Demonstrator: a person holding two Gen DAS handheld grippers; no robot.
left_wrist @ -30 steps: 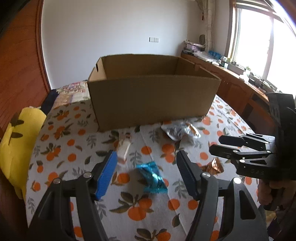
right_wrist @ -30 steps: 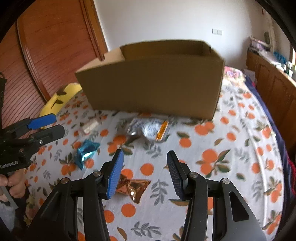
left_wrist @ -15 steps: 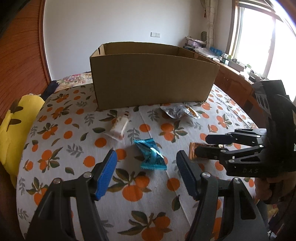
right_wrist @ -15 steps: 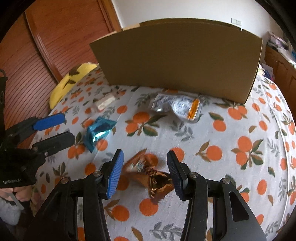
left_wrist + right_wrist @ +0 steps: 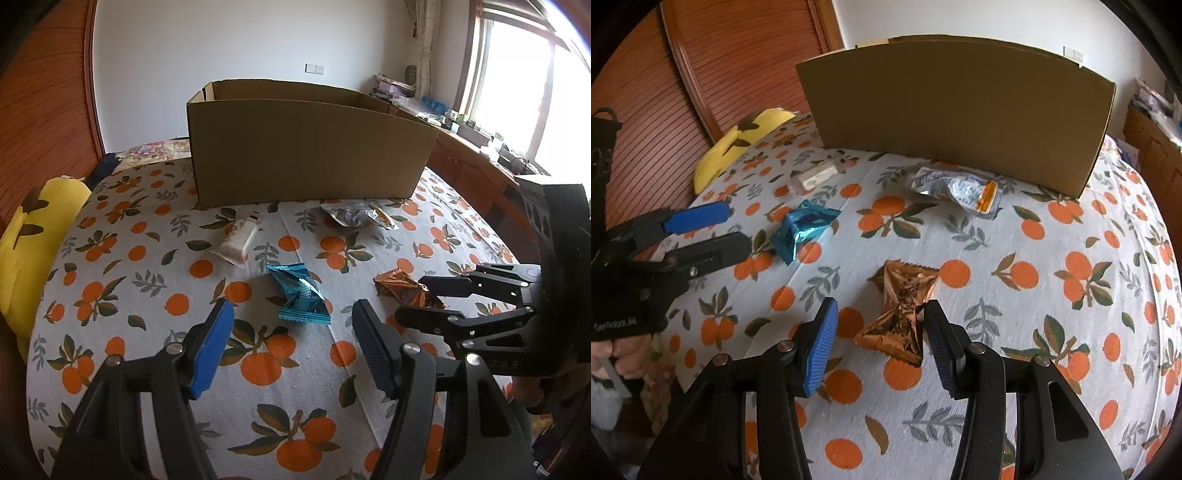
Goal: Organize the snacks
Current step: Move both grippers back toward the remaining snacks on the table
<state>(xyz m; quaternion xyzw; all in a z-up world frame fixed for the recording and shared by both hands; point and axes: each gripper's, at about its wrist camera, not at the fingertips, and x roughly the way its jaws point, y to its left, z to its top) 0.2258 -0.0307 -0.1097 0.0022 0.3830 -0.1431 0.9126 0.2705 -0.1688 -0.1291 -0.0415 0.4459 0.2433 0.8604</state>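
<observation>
Snacks all lie outside the cardboard box [image 5: 306,155]: left tool [image 5: 291,325] gapes before the blue packet [image 5: 299,291]; right tool [image 5: 879,325] straddles the copper packet [image 5: 901,306], ungripped.

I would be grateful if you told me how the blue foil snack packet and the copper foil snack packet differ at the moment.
The blue foil snack packet lies ahead of the left gripper, outside its fingers; the copper foil snack packet lies between the right gripper's open fingers. The blue one sits nearer the brown cardboard box; the copper one lies farther from it. Both are crinkled foil, resting unpacked on the orange-print cloth.
</observation>
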